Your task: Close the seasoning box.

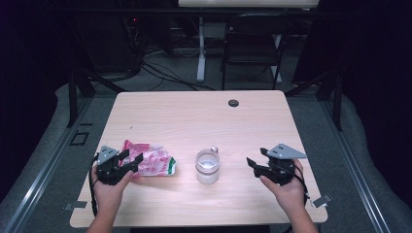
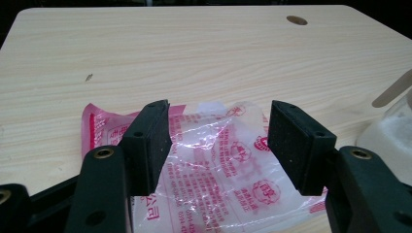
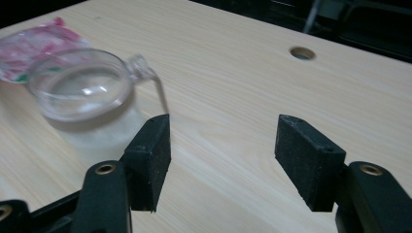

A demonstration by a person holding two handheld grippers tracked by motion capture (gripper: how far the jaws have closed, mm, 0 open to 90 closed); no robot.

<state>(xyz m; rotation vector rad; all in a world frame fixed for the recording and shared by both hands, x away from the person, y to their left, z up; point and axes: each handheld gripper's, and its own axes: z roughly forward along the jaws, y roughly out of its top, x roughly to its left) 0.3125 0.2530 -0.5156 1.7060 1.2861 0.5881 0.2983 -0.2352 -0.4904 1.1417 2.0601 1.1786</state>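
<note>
Pink-and-clear plastic packet (image 1: 151,161) lies flat on the wooden table (image 1: 194,121) at the near left, crumpled, printed side up; left gripper (image 1: 132,161) sits right at its near-left edge, jaws apart, and in the left gripper view the packet (image 2: 214,160) spreads across the gap between the two pads (image 2: 150,141) without either pad pressing on it — so nothing is clamped yet. Whether the lower jaw tips touch the film I cannot tell.

Centre: glass jar (image 1: 208,166) stands upright, just right of the packet and apart from it; something white sits in its lower part, and a small wire-like piece sticks up at its far rim. In the right gripper view the jar (image 3: 80,90) is off to the upper left, outside the jaw line.

Right: right gripper (image 1: 256,164) hangs well clear of the jar, jaws wide apart with bare table between them (image 3: 218,141); it holds nothing.

Read on the step — jar looks set down and let go, packet is the item now being gone for; I'd call this the approach to a pick on the packet, left side leading.

Next move calls for: left jaws lowered so one pad gets under or against a raised fold, then closed on the film; thin slippery plastic, so grab at a crease, not the flat middle; right gripper stays open and could steady the jar if the packet is to be tipped into it.
</note>
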